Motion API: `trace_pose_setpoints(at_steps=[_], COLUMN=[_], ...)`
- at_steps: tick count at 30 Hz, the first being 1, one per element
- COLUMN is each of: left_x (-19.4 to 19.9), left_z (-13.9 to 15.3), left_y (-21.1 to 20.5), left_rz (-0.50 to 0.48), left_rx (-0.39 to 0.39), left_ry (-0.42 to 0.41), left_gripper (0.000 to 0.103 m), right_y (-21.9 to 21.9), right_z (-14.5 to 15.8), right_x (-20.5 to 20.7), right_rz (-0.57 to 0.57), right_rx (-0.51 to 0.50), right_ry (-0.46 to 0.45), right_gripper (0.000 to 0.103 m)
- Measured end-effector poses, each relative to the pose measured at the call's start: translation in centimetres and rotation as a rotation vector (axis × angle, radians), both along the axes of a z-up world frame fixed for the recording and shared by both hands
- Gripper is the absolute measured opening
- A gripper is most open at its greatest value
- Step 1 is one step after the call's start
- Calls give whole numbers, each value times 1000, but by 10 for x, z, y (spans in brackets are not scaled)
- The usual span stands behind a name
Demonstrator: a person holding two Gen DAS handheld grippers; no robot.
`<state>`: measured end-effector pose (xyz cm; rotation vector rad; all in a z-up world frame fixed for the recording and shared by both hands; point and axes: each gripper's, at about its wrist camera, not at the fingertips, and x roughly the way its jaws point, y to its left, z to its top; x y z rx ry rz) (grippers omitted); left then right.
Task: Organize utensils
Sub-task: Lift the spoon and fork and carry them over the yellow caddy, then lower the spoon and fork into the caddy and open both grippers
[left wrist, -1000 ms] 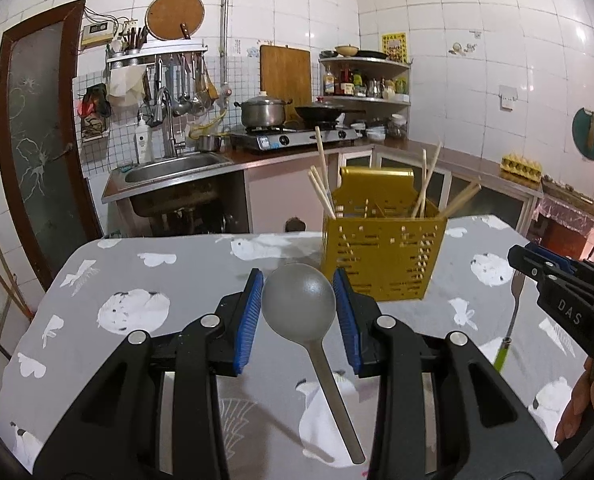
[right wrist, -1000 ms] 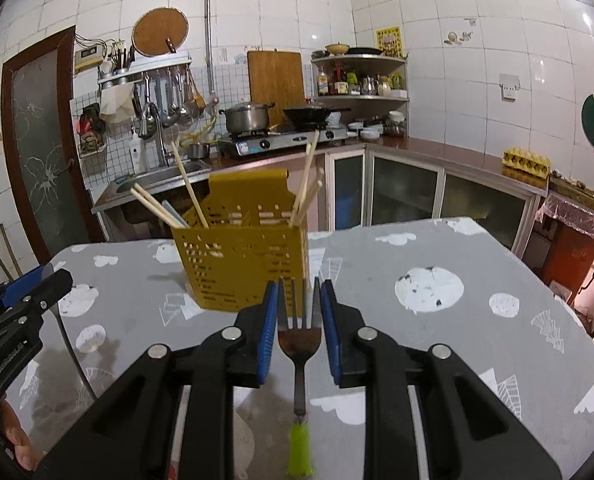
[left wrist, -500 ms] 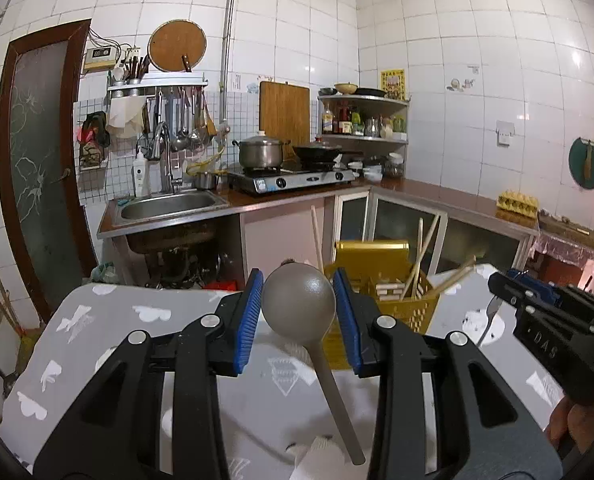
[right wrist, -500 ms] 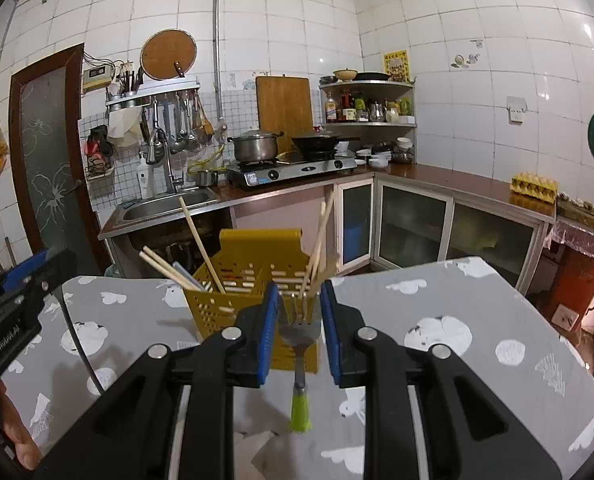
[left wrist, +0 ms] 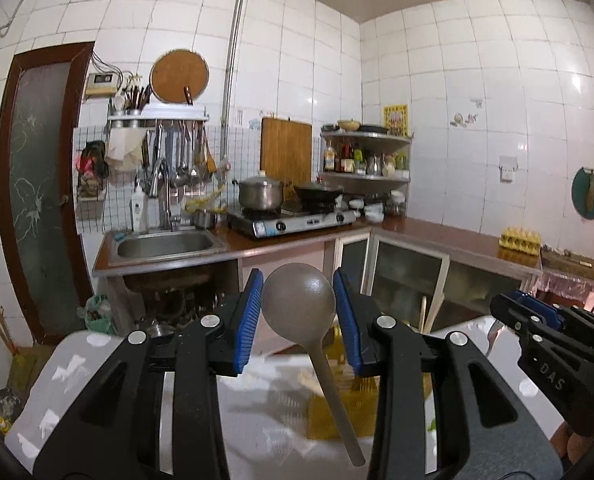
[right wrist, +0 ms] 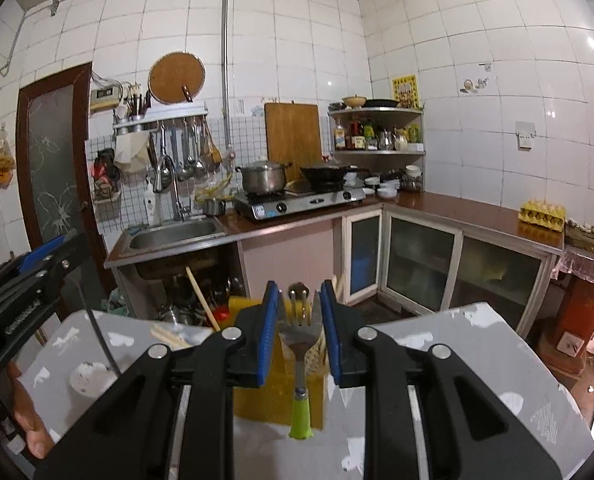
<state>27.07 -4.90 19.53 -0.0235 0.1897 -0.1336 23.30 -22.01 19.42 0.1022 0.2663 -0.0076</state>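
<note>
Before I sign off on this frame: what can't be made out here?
- Yellow holder, right wrist view: its compartments are hidden behind the right gripper and fork.
- Same holder, left wrist view: blurred, behind the spoon in the left gripper.
- Chopsticks: their count is unclear.

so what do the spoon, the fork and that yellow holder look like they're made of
Spoon: matte grey, even colour with no glint, likely plastic or coated metal.
Fork: shiny steel-looking head with reflections; its bright green handle looks like plastic.
Yellow holder: opaque, uniform yellow walls, probably moulded plastic, though it is blurred in both views.
</note>
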Motion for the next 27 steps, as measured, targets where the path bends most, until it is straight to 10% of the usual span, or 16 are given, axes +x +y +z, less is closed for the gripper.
trace_pose_setpoints(at_steps=[11,27], left_x=[74,140], left_z=[0,-101], left_y=[-22,-30], left_rz=[11,8], left_rx=[-2,47], left_ry=[3,162], left_gripper=[35,35], right_y=[-10,-12], right_z=[27,-70], right_x=[57,118], right_rz=[-14,-18], right_rx=[19,-37], right_ry=[-44,144], right_gripper=[22,22])
